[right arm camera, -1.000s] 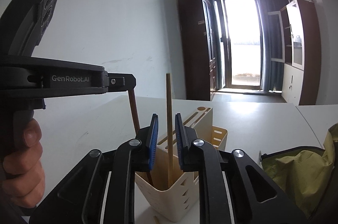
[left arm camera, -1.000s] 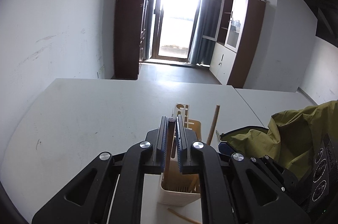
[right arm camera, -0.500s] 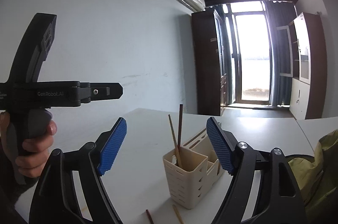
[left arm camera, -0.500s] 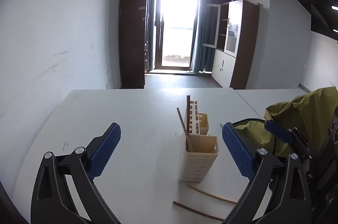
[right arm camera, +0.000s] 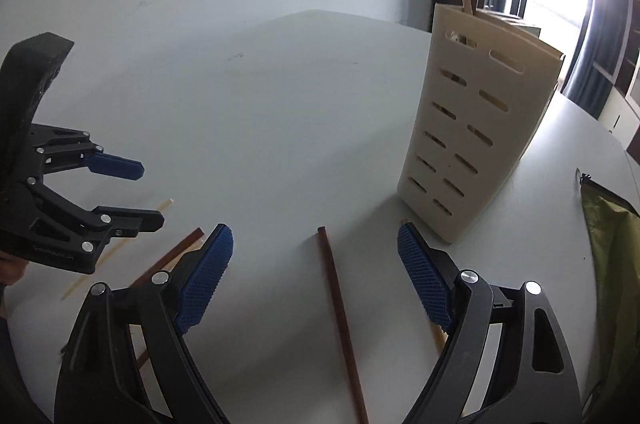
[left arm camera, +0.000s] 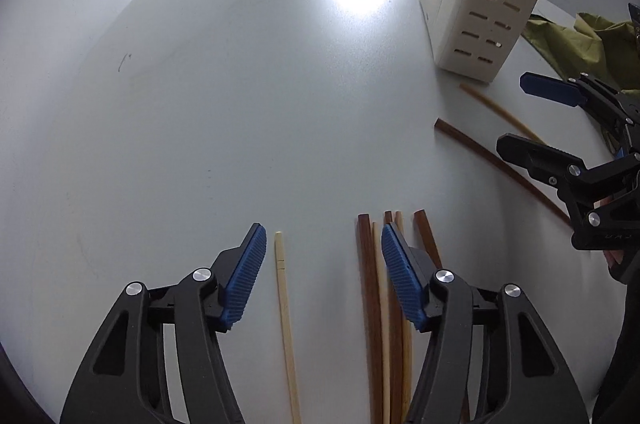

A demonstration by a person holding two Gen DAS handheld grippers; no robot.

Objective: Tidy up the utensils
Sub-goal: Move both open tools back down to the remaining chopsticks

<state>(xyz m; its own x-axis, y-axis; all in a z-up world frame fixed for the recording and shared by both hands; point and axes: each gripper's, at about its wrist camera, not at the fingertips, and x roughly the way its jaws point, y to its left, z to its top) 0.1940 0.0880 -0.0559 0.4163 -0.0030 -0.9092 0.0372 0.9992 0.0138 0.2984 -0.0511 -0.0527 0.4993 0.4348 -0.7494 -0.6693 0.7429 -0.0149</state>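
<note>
Poised low over the white counter point(left arm camera: 224, 72): left tongs point(left arm camera: 322, 272) half-spread after narrowing, bracketing a pale chopstick point(left arm camera: 286, 324) lying lengthwise between the pads, dark bundle point(left arm camera: 386, 324) at the right pad. Right tongs point(right arm camera: 314, 276) spread wide and empty, straddling a dark chopstick point(right arm camera: 340, 312) pointing toward the cream holder point(right arm camera: 476, 128) just beyond. Each stick aligned with its own tongs, none gripped.

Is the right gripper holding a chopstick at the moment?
No, the right gripper is wide open, and the dark chopstick lies flat on the table between its fingers.
</note>
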